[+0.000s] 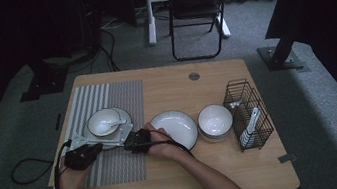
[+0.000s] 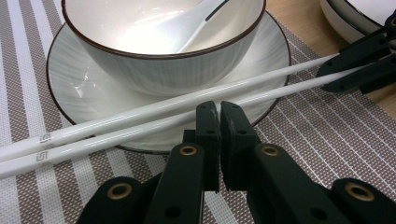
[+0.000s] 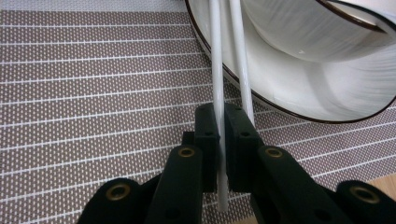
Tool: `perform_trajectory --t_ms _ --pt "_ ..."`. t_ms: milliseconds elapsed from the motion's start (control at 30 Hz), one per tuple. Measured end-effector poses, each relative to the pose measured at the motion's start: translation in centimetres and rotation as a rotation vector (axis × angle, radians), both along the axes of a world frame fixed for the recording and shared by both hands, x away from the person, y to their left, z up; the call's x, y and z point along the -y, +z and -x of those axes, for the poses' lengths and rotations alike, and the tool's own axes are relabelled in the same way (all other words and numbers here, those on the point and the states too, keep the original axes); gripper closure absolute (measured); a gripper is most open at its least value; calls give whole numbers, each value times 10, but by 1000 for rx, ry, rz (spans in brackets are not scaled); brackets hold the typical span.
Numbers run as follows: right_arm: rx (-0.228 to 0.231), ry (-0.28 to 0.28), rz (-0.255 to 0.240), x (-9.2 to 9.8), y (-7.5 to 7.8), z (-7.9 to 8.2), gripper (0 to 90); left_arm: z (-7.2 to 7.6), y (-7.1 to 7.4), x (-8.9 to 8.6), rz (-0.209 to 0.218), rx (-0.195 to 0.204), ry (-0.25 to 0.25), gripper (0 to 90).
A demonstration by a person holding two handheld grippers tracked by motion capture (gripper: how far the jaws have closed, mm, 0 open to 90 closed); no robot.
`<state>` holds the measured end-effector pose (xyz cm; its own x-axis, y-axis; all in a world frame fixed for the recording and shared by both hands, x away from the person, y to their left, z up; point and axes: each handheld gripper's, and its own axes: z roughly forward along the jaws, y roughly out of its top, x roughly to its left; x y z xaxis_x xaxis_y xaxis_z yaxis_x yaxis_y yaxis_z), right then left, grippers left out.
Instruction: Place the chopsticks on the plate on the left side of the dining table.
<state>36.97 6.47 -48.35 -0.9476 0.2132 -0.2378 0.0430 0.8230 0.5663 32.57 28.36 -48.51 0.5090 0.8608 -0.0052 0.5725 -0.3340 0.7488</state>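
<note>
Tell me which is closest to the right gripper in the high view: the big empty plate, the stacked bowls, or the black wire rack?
From the right gripper, going rightward across the table:
1. Empty plate, right beside it, under the hand.
2. Stacked bowls, just past the plate's right rim.
3. Black wire rack, farthest, near the table's right edge.

High view looks down over the whole table (image 1: 180,184); both tool views sit close, sharing the chopsticks (image 2: 140,116) and plate (image 2: 79,93)
</note>
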Motion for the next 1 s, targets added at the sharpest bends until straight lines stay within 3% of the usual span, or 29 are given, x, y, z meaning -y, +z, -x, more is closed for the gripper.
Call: perform_trajectory --t_ms 233,400,533,1000 --pt "5 -3 -7 3 2 2 761 -4 -2 2 -4 -6 -6 875" --pt "16 2 -47 13 13 6 699 -7 -4 4 -1 -13 -9 875" --pt "17 -13 -50 22 20 3 654 -9 -5 6 4 -16 -15 876" --pt "-4 -48 -18 36 9 -5 609 -13 -6 13 15 -13 -24 877"
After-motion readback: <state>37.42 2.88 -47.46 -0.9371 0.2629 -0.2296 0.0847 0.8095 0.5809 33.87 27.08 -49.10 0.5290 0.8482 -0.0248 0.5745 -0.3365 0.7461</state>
